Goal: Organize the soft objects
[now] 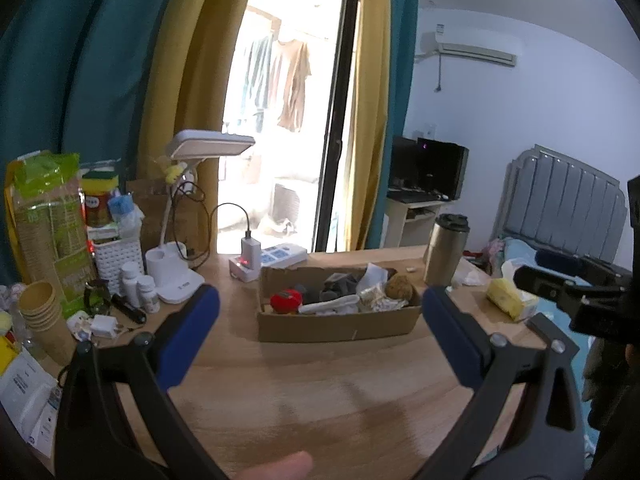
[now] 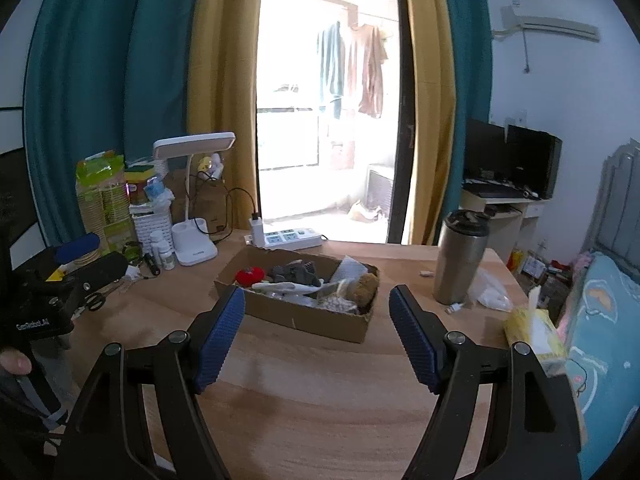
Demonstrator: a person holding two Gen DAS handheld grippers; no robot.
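left gripper [image 1: 320, 304] fingers spread | cardboard box [image 1: 340, 326] ahead, apart

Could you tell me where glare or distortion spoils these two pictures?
Left wrist view: the balcony doorway is blown out white, and the curtains bow with fisheye. Right wrist view: the same glare, the cardboard box stays readable, corners vignette black.

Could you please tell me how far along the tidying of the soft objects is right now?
Done: the soft toys and cloths lie in the cardboard box. In hand: nothing; left gripper and right gripper are open and empty. Left: nothing soft shows loose on the table.
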